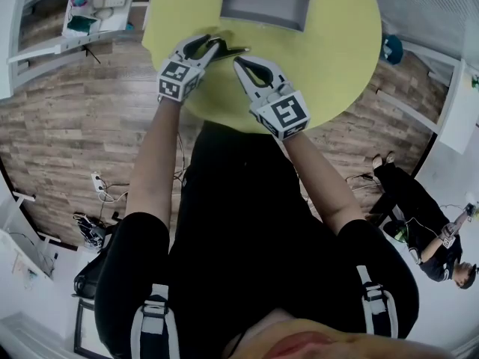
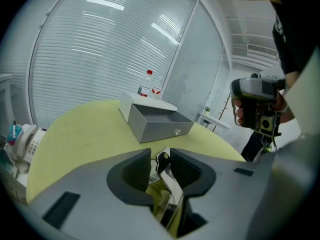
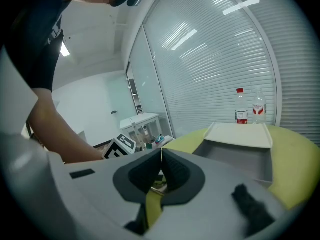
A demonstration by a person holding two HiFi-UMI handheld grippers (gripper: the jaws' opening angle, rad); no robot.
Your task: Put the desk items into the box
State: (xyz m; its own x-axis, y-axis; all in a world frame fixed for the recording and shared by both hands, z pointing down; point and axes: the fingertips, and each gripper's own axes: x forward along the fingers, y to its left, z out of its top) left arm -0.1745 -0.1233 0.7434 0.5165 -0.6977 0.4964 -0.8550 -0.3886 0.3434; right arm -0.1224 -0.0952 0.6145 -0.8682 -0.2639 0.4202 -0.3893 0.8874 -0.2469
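on the yellow-green table, near its front edge — left gripper released, jaws spread wide, a shiny metal item lying between them. right gripper clenched, tips meeting. grey box open, farther back — apart from both.

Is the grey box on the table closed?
No, the grey box is open, and its white lid lies behind it.

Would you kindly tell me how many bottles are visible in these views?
2. Both stand side by side beyond the open box, before the blinds: in the right gripper view, the left bottle and the right bottle. Others may be hidden behind the box.
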